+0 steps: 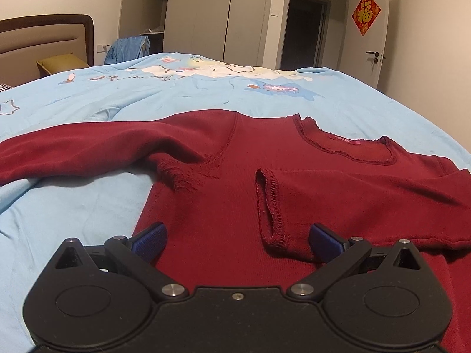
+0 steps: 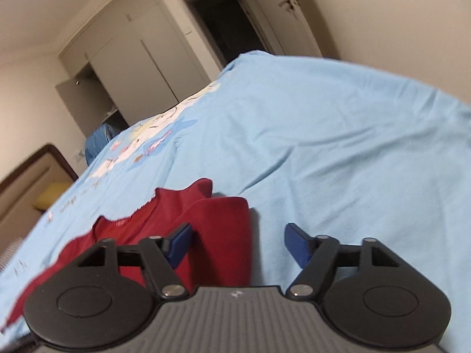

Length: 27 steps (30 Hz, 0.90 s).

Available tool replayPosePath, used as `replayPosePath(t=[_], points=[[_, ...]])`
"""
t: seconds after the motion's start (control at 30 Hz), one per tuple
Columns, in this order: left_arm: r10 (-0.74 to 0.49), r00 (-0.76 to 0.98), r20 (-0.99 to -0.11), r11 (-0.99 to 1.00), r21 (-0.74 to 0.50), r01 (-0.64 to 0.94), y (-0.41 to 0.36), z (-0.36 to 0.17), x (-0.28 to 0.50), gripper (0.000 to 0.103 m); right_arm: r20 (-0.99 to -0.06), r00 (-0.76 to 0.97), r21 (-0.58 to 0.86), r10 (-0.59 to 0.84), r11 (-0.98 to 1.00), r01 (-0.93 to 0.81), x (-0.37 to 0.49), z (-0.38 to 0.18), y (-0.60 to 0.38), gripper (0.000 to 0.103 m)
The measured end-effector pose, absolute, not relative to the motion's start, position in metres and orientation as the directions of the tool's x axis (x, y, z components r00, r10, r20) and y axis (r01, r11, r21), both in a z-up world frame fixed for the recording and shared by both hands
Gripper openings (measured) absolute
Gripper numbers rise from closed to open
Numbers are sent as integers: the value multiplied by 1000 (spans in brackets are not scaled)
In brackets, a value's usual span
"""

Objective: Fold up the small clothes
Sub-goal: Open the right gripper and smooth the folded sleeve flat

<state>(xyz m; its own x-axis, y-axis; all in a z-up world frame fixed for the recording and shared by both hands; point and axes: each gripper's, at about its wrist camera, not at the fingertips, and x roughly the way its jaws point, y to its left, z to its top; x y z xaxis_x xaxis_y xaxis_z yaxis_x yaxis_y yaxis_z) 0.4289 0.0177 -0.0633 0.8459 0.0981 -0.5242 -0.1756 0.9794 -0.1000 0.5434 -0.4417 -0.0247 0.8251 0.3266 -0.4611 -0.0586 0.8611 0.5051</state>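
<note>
A dark red long-sleeved top (image 1: 223, 182) lies flat on the light blue bedspread (image 1: 206, 91), neckline away from me. Its right sleeve is folded across the chest, the frayed cuff (image 1: 269, 206) pointing toward me. Its left sleeve (image 1: 73, 150) stretches out to the left. My left gripper (image 1: 237, 239) hovers open over the lower body of the top, the cuff between its blue pads. In the right wrist view the same top (image 2: 217, 235) shows its folded right edge, and my right gripper (image 2: 238, 244) stands open around that edge, holding nothing.
The bedspread (image 2: 338, 153) spreads wide to the right of the top. A headboard (image 1: 44, 41) and a yellow pillow (image 1: 61, 63) are at the far left. Wardrobes (image 1: 200, 11), a dark doorway (image 1: 306, 32) and a white door (image 1: 374, 38) lie beyond the bed.
</note>
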Motion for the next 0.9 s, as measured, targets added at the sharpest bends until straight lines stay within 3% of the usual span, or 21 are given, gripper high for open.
replayPosePath(t=[0.07, 0.1, 0.13, 0.23, 0.4, 0.5, 0.6, 0.77, 0.8, 0.87, 0.9], points=[[96, 847, -523, 979, -104, -175, 19, -64, 429, 103, -446, 823, 546, 352, 836, -61, 549, -31, -446, 61], [96, 847, -523, 979, -104, -175, 19, -64, 429, 103, -443, 820, 553, 362, 830, -68, 551, -32, -447, 50], [95, 847, -523, 979, -105, -175, 18, -64, 429, 103, -442, 818, 554, 369, 829, -75, 551, -32, -447, 32], [95, 847, -523, 979, -105, -175, 19, -64, 429, 103, -430, 838, 492, 335, 866, -94, 541, -23, -443, 19], [95, 848, -522, 979, -106, -175, 19, -64, 429, 103, -359, 922, 202, 142, 977, -71, 502, 11, -422, 5], [95, 847, -522, 979, -105, -175, 19, -64, 429, 103, -387, 918, 130, 86, 991, -39, 503, 11, -421, 4], [96, 848, -522, 979, -104, -175, 18, -64, 428, 103, -437, 896, 153, 77, 988, -11, 510, -1, -425, 0], [96, 848, -522, 979, -104, -175, 18, -64, 428, 103, -446, 886, 239, 129, 971, -21, 496, -7, -435, 3], [95, 848, -522, 979, -105, -174, 18, -64, 428, 103, -440, 890, 208, 120, 978, -29, 487, -6, -433, 7], [95, 848, -521, 979, -106, -174, 18, -64, 427, 103, -426, 899, 129, 104, 990, -53, 465, -3, -428, 27], [95, 848, -521, 979, -105, -174, 18, -64, 427, 103, -417, 903, 101, 102, 993, -65, 454, -2, -426, 45]])
